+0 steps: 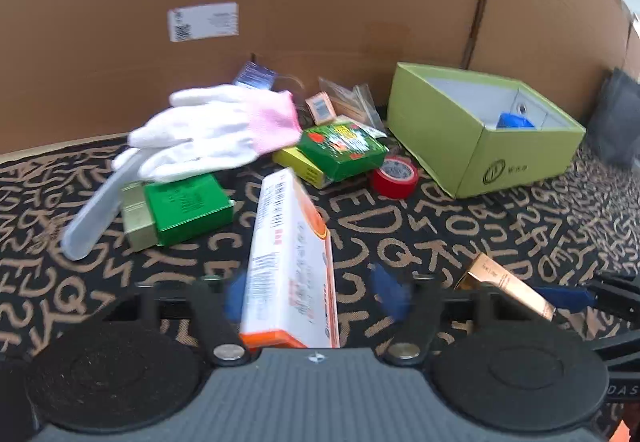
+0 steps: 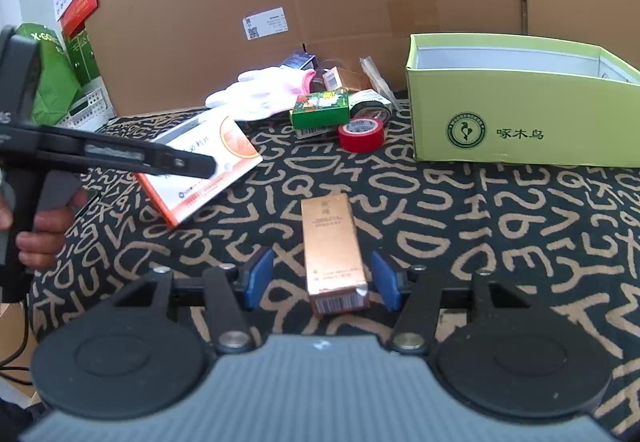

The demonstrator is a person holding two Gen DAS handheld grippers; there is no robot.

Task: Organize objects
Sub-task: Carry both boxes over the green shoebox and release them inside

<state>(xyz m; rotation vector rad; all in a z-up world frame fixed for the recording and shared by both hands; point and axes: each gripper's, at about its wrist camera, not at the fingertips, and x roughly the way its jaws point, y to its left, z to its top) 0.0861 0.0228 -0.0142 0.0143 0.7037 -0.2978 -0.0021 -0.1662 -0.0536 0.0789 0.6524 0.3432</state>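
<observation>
My left gripper (image 1: 312, 294) stands open around a white-and-orange medicine box (image 1: 290, 266); the box leans up off the cloth between the blue pads, which do not clearly press it. That box also shows in the right wrist view (image 2: 200, 170), under the left gripper's fingers (image 2: 188, 162). My right gripper (image 2: 322, 282) is open around a copper-coloured carton (image 2: 332, 254) lying on the cloth, with gaps on both sides. The carton also shows in the left wrist view (image 1: 508, 286). The open lime-green box (image 1: 480, 130) (image 2: 520, 102) stands at the back right.
A white-and-pink glove (image 1: 216, 130), green boxes (image 1: 180, 210) (image 1: 344, 150), a yellow box (image 1: 300, 164), red tape (image 1: 394, 176) (image 2: 360, 134) and small packets (image 1: 352, 102) lie on the letter-patterned cloth (image 1: 460, 226). A cardboard wall (image 1: 320, 2) closes the back.
</observation>
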